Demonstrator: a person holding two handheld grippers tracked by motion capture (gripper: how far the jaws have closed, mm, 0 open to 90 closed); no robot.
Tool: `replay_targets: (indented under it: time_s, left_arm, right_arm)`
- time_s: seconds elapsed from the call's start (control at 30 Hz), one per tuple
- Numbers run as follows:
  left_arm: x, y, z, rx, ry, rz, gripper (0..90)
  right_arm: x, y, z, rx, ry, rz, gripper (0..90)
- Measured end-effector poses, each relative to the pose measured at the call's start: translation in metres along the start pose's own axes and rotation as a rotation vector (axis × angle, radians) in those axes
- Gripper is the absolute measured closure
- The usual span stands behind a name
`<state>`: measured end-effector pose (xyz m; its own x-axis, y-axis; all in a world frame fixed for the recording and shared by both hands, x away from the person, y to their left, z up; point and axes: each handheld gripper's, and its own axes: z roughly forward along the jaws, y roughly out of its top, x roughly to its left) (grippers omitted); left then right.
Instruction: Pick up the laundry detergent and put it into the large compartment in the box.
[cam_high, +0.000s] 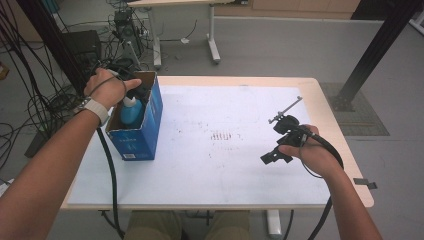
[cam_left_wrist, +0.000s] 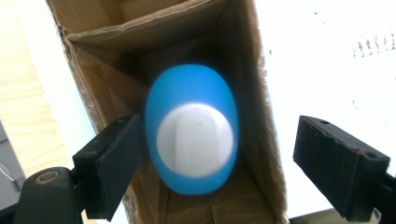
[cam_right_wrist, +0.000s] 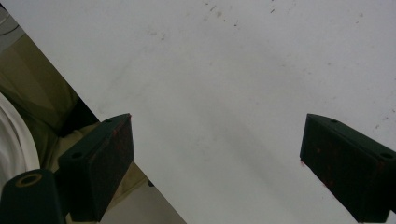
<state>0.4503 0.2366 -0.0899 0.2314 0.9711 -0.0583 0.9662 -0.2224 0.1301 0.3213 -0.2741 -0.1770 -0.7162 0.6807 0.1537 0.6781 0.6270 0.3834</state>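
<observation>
Left gripper, jaws apart, above bottle standing in box. Right gripper, jaws apart, over table.

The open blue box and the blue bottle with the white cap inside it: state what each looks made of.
Blue box: printed cardboard, matte; raw brown inner walls and frayed edges show in the left gripper view. Blue bottle: probably smooth plastic with a slight sheen; its white cap looks like moulded plastic too.

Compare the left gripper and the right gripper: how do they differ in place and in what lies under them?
The left gripper hangs over the cardboard box, above a blue bottle standing inside; the right gripper is over the bare white table, far from the box. Both have jaws open and hold nothing.
</observation>
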Motion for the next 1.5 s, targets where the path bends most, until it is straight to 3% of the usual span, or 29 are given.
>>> replay_targets:
  time_s: [0.13, 0.3, 0.57, 0.63, 0.87, 0.97, 1.17, 1.4, 1.5]
  left_arm:
    - [-0.009, 0.001, -0.012, -0.004, 0.026, 0.019, 14.2]
    - [-0.017, 0.000, -0.030, -0.030, 0.029, 0.034, 12.1]
    - [-0.030, -0.005, -0.068, -0.092, 0.014, 0.123, 12.6]
    - [-0.036, -0.005, -0.076, -0.093, 0.025, 0.159, 12.8]
    - [-0.039, -0.006, -0.099, -0.129, -0.043, 0.275, 12.5]
    - [-0.048, -0.004, -0.104, -0.120, -0.047, 0.354, 11.7]
    - [-0.067, -0.003, -0.105, -0.126, -0.061, 0.473, 10.9]
    - [-0.090, 0.005, -0.096, -0.084, -0.085, 0.603, 10.8]
    - [-0.097, 0.007, -0.093, -0.078, -0.093, 0.629, 10.8]
  right_arm:
    - [0.000, -0.002, -0.002, -0.007, -0.004, 0.008, 9.7]
    - [0.001, -0.003, -0.003, -0.013, -0.005, 0.003, 9.7]
    - [0.003, -0.005, -0.008, -0.018, -0.014, 0.014, 9.7]
    - [0.004, -0.006, -0.009, -0.019, -0.016, 0.017, 9.7]
    - [0.007, -0.007, -0.015, -0.021, -0.026, 0.026, 9.5]
    - [0.009, -0.007, -0.016, -0.024, -0.028, 0.027, 9.6]
    - [0.012, -0.009, -0.021, -0.030, -0.040, 0.035, 9.5]
    - [0.014, -0.015, -0.025, -0.037, -0.050, 0.055, 8.9]
    - [0.015, -0.018, -0.026, -0.038, -0.055, 0.061, 8.9]
